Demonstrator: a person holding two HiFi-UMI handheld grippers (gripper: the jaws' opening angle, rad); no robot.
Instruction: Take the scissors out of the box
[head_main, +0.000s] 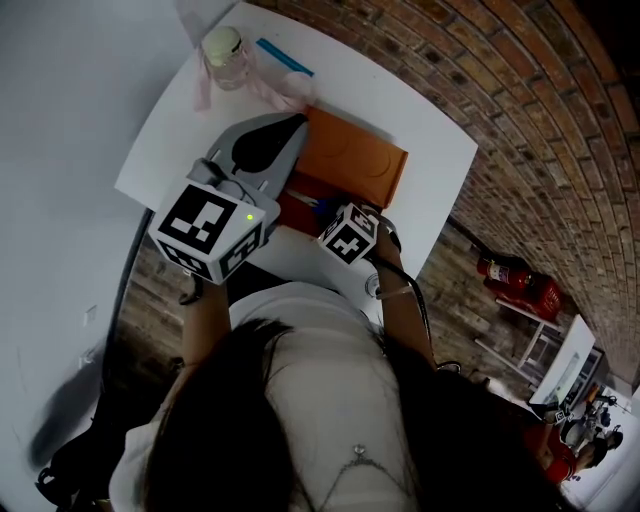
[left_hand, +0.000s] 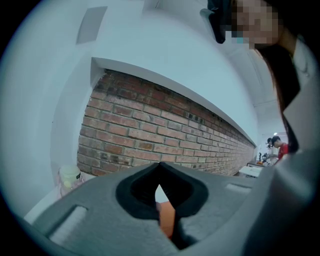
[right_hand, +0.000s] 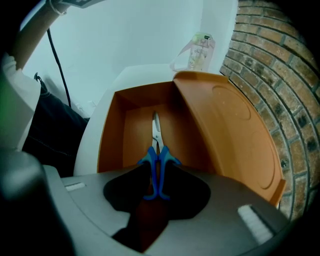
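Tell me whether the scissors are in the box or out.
In. The scissors lie inside the open orange box, their blue handles between the right gripper's jaws, not lifted out.

Straddled the blue handles of the scissors (right_hand: 157, 150) with the right gripper (right_hand: 159, 172), jaws parted. Found the blades lying flat on the floor of an open orange box (right_hand: 111, 130), pointing away. Saw the lid (right_hand: 232, 125) tilted up at right, before a brick wall (right_hand: 280, 75). Noted a clear jar (right_hand: 200, 49) beyond, on the white table (right_hand: 92, 135), and a black cable (right_hand: 57, 60) at left.
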